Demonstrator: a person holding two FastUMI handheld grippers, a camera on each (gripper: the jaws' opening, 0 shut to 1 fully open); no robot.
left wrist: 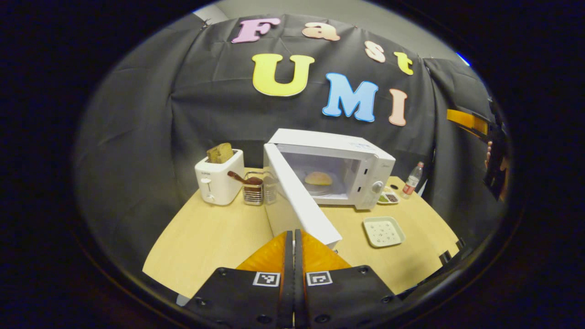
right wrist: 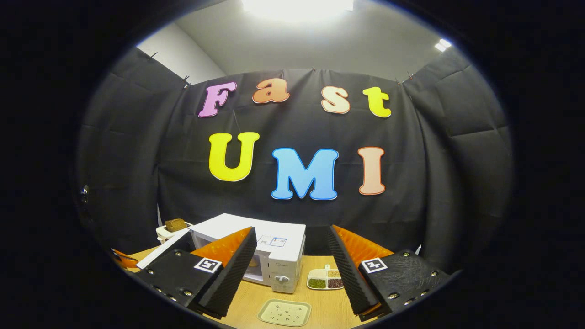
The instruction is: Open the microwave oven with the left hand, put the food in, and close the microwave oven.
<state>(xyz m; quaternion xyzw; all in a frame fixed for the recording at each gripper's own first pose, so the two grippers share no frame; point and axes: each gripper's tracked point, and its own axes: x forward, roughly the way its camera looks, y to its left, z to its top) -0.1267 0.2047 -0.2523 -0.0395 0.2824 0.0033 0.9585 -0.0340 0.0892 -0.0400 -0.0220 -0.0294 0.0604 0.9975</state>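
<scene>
The white microwave [left wrist: 365,169] stands at the back of the wooden table with its door [left wrist: 297,201] swung wide open toward me. A round bun [left wrist: 318,178] lies on the turntable inside. My left gripper [left wrist: 293,234] is shut with nothing between its fingers, its tips just in front of the door's outer edge. My right gripper [right wrist: 290,228] is open and empty, held above the table in front of the microwave [right wrist: 281,249]. It also appears at the far right of the left gripper view, where the right gripper [left wrist: 496,160] is held by a hand.
A white toaster [left wrist: 218,182] with bread slices and a wire rack [left wrist: 256,189] stand left of the microwave. An empty square plate [left wrist: 384,231] lies in front of it. A divided snack dish [left wrist: 389,197] and a bottle [left wrist: 412,180] sit to its right.
</scene>
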